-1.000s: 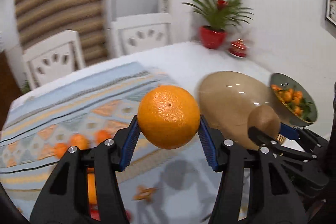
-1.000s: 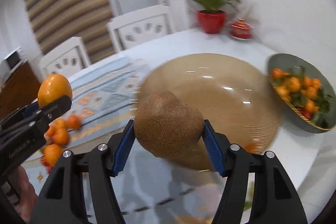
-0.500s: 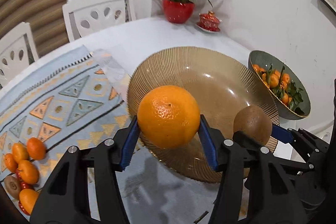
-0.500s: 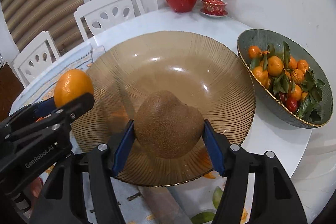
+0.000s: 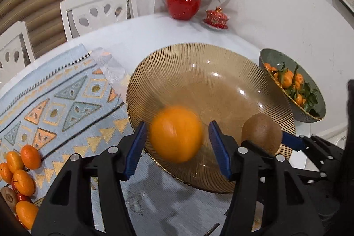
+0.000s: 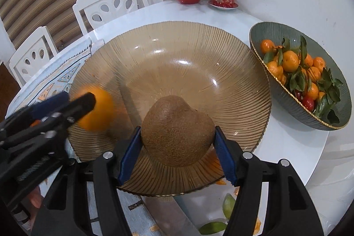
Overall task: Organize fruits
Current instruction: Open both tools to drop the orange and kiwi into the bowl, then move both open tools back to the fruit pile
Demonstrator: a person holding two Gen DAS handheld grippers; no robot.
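Left wrist view is showing the left hand-held gripper (image 5: 177,145) parting to drop the orange (image 5: 176,133) into the amber bowl (image 5: 210,72), while the right hand-held gripper (image 6: 178,148) is clamping the kiwi (image 6: 177,131) above it.

Bright, even indoor light; fisheye bending at the edges, glare on the amber bowl (image 6: 177,54), orange (image 5: 176,133) motion-blurred.

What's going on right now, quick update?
Left hand-held gripper open, orange dropping, blurred. Right hand-held gripper clamps kiwi over amber bowl. Nothing blocking.

Home dining room: table (image 6: 287,147), chairs (image 6: 110,6).
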